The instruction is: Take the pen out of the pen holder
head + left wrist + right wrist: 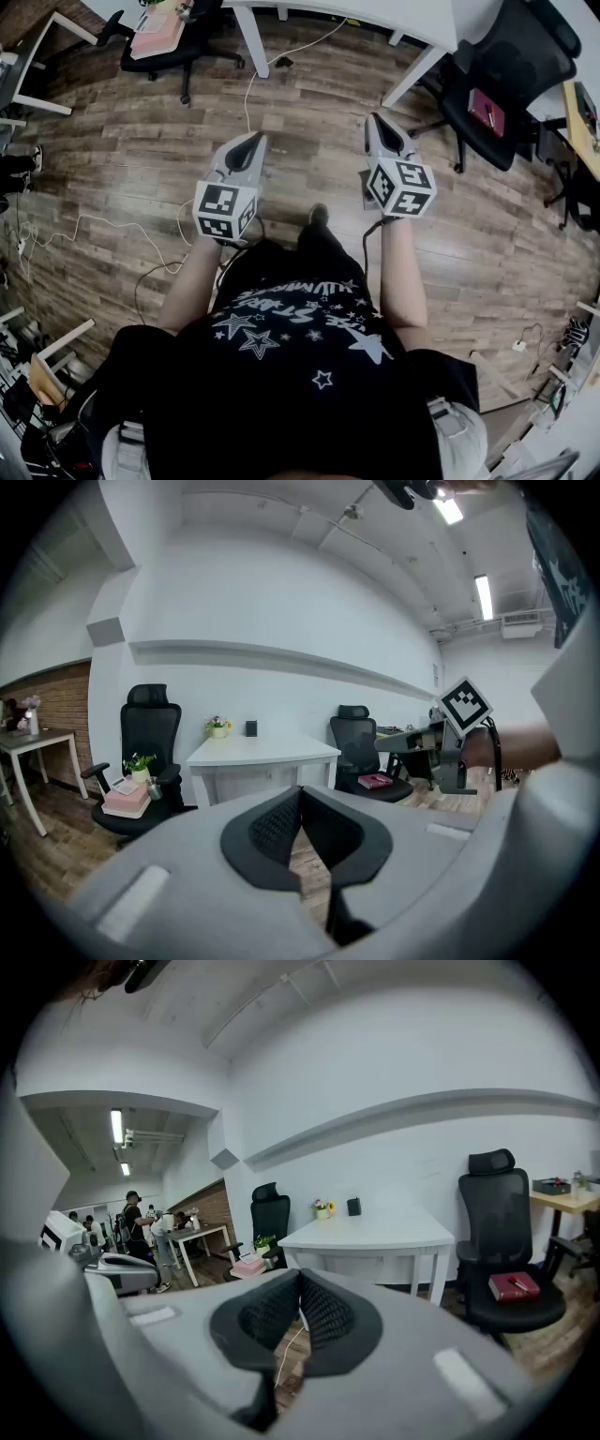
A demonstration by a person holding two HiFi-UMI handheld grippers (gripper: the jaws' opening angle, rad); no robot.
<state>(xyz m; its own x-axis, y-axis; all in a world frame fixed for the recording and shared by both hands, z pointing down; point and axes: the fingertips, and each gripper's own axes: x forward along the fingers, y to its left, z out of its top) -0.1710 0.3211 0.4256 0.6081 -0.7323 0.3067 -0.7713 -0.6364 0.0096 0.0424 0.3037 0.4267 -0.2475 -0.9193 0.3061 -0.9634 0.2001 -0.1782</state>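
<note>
A small dark cup, which may be the pen holder, stands at the back of a white table beside a little flower pot; no pen can be made out. In the right gripper view the same cup sits on the table. The head view shows only the table's legs and front edge. My left gripper and right gripper are held side by side over the wooden floor, well short of the table. In their own views the left gripper and right gripper have pads together, nothing between.
Black office chairs flank the table: one carries pink books, the other a red book. A white cable runs across the floor towards the table. People stand at a desk far left. More chairs and desks line the room's edges.
</note>
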